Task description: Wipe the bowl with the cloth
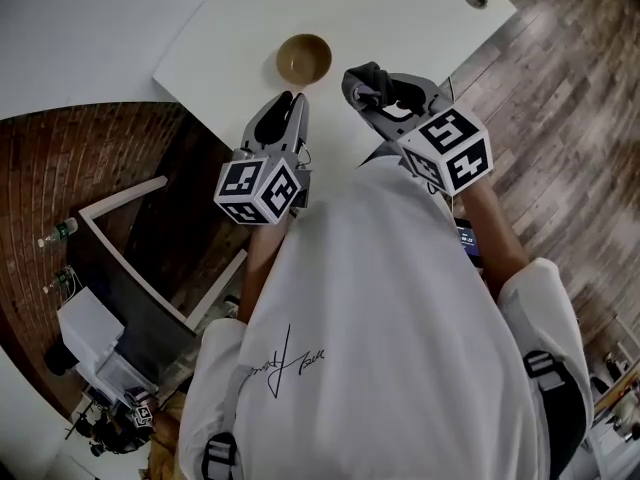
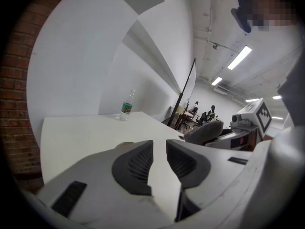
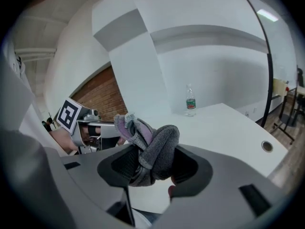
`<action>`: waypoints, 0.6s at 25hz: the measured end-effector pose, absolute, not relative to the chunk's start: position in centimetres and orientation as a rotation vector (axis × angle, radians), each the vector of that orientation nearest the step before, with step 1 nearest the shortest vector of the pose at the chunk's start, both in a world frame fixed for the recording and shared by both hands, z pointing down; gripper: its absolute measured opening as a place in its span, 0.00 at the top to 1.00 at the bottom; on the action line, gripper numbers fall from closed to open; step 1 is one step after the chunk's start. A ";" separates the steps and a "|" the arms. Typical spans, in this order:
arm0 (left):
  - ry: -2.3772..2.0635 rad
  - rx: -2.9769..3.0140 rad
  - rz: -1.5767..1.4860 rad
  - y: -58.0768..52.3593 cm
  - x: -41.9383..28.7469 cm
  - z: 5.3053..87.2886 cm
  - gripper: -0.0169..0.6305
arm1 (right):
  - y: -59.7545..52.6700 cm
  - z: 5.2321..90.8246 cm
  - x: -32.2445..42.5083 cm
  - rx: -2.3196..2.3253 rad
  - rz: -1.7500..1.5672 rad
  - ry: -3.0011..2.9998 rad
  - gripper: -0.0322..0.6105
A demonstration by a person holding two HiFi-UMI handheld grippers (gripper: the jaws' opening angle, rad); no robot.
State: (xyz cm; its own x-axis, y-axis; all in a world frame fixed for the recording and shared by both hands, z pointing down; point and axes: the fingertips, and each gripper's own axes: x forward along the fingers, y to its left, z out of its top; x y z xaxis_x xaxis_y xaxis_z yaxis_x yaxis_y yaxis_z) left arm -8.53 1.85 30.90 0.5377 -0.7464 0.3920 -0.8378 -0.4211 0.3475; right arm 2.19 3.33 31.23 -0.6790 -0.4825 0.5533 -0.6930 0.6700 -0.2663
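A: How many bowls and cloths are counted?
B: One bowl (image 1: 304, 59) and one cloth (image 3: 153, 144) are counted.
A: And grippers?
B: Two are seen: the left gripper (image 2: 159, 146) and the right gripper (image 3: 155, 160). One table (image 1: 400, 28) is counted, and one bottle (image 3: 190, 100) on it.

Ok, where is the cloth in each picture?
Head view: the cloth is near the top middle, in the right tool, right of the bowl.
Left gripper view: it is the grey lump just right of middle.
Right gripper view: dead centre, pinched in the tool.
Shared landmark: the white table.
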 end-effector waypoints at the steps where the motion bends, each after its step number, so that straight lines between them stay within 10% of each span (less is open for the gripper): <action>1: -1.281 2.281 0.257 2.3 -8.4 30.6 0.87 | 3.5 30.7 2.4 0.926 0.654 -2.459 0.67; 15: -1.390 2.339 0.225 4.1 -9.8 25.9 0.99 | 4.8 26.6 3.6 0.972 0.671 -2.557 0.67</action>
State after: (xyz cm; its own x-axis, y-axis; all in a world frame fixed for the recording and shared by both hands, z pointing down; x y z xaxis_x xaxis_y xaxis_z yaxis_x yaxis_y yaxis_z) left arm -9.81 4.12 25.93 0.4900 -0.8031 0.3390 -0.8691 -0.4196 0.2621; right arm 3.60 4.84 26.64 -0.7158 -0.5343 0.4497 -0.6862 0.6575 -0.3111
